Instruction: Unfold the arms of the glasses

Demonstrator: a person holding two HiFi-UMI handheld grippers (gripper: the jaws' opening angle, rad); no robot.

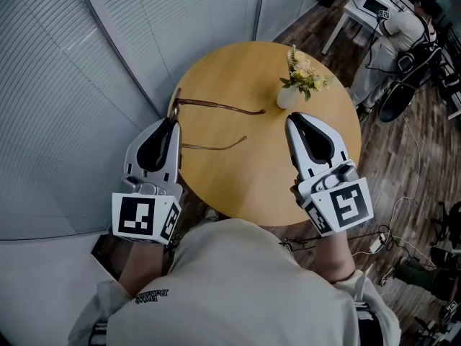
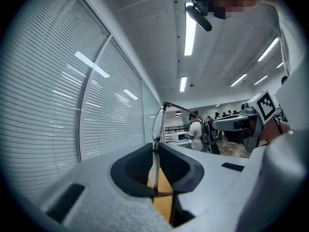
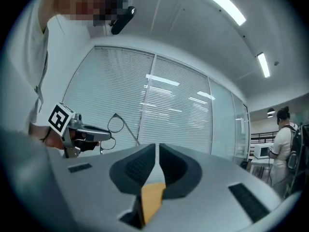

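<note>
Glasses (image 1: 216,106) lie left of centre in the head view, at the left edge of the round wooden table (image 1: 238,182), with both arms swung out toward the right. The left gripper (image 1: 171,121) pinches their front frame. The right gripper (image 1: 292,119), right of centre, has its jaws pressed almost together on nothing, just below a small vase of flowers (image 1: 297,83).

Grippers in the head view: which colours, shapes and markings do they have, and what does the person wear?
The left gripper and the right gripper look alike: light grey tapered shells with black padded jaws. Each carries at its rear a cube with black-and-white square markers. The person wears a pale beige top with long sleeves.
</note>
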